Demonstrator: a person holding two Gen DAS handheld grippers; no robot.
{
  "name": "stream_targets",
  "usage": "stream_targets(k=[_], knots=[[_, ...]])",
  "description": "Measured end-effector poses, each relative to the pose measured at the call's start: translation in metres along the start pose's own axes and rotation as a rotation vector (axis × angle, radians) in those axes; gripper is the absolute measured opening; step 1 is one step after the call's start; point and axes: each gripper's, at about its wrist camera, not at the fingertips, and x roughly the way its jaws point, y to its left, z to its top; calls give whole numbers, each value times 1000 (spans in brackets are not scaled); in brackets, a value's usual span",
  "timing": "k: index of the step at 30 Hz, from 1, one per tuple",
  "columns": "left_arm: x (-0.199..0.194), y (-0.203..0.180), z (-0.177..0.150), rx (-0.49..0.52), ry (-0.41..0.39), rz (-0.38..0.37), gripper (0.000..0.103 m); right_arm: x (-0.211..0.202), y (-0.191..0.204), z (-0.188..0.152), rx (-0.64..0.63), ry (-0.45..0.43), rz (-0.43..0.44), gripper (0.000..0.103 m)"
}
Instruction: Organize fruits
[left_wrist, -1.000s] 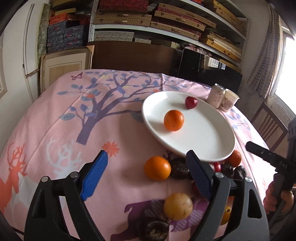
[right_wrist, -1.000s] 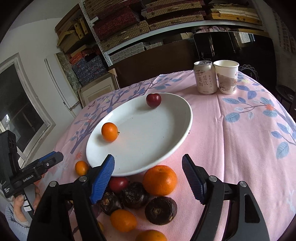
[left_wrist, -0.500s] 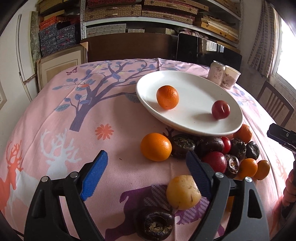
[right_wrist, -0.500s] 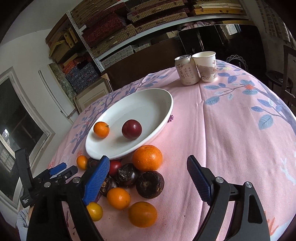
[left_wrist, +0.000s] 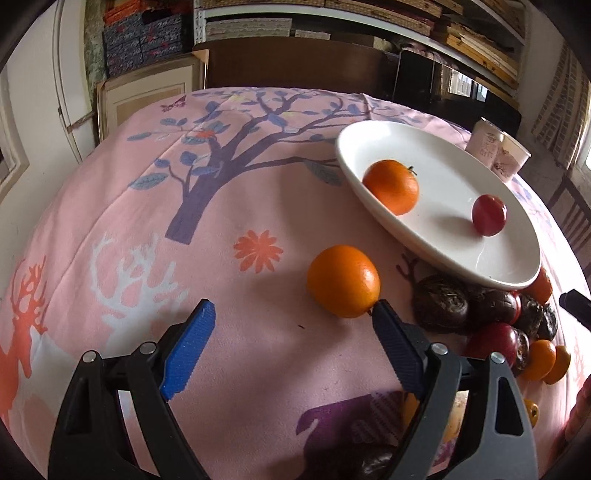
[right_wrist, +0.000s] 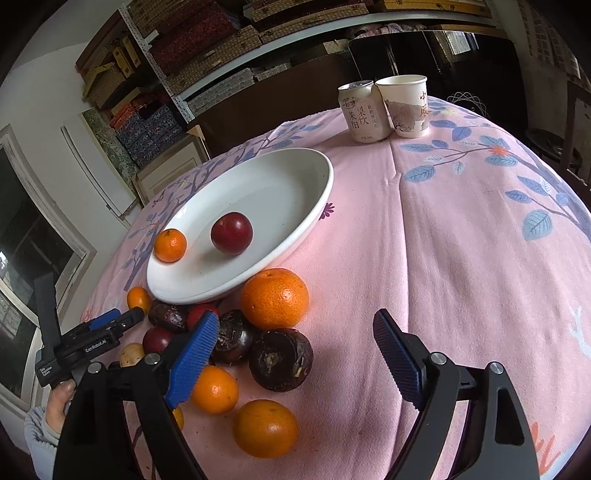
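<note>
Left gripper (left_wrist: 291, 325): black frame with blue ribbed pads, spread wide and holding nothing. The tip of its right-hand pad looks to be just at the near side of a large round orange (left_wrist: 343, 281), which lies on the cloth just in front of the shallow white oval plate (left_wrist: 517, 280).

Right gripper (right_wrist: 295, 341): the same make, also spread wide and empty, hanging over the heap of fruit at the plate's near rim.

Fruit on the plate: one small orange mandarin (left_wrist: 391, 186) and one dark red plum (left_wrist: 489, 215). Both sit loose on the smooth dish.

Fruit off the plate: a big dimpled orange (right_wrist: 274, 298) touching the rim, dark brown wrinkled passion fruits (right_wrist: 280, 359) packed beside it, more oranges and red plums nearer still.

Cloth: a pink printed tablecloth (left_wrist: 110, 206) with tree and deer motifs under the plate.

Beyond the plate: a pale drink can (right_wrist: 364, 112) and a white paper cup (right_wrist: 406, 105), touching each other.

Risk: the left pad could nudge the large orange sideways so it rolls toward the dark fruits. A round fruit pinched off-centre may squirt out. Fruit dropped onto the plate may roll.

Change from a second ago: the plum has shifted from the plate's far edge to its near half. The left gripper has drawn closer to the large orange.
</note>
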Motion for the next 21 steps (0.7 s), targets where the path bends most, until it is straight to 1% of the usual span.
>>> stream_targets(k=[2, 5, 7, 9, 10, 13, 14, 15, 16, 17, 18, 21], knots=[[0, 1, 0, -8, 1, -12, 85, 4, 1, 0, -3, 17, 15, 86], [1, -11, -1, 40, 0, -34, 84, 10, 8, 2, -43, 23, 3, 83], [2, -19, 0, 74, 3, -43, 84, 16, 12, 4, -63, 31, -3, 78], [5, -24, 2, 87, 6, -50, 83, 23, 13, 5, -73, 55, -2, 69], [6, -25, 3, 84, 7, -57, 82, 27, 13, 4, -73, 74, 1, 65], [9, -21, 8, 60, 3, -78, 71, 28, 13, 4, -76, 67, 16, 60], [10, -20, 10, 54, 0, -82, 63, 29, 12, 4, -70, 74, 40, 52], [11, -19, 11, 49, -3, -86, 58, 29, 12, 4, -63, 80, 67, 43], [11, -18, 12, 45, -4, -100, 54, 29, 13, 4, -68, 80, 62, 43], [10, -18, 12, 45, -6, -113, 43, 29, 14, 3, -77, 78, 58, 42], [10, -19, 12, 50, -5, -128, 39, 28, 15, 3, -79, 76, 57, 41], [7, -23, 8, 77, -4, -140, 39, 26, 11, 2, -60, 83, 74, 41]])
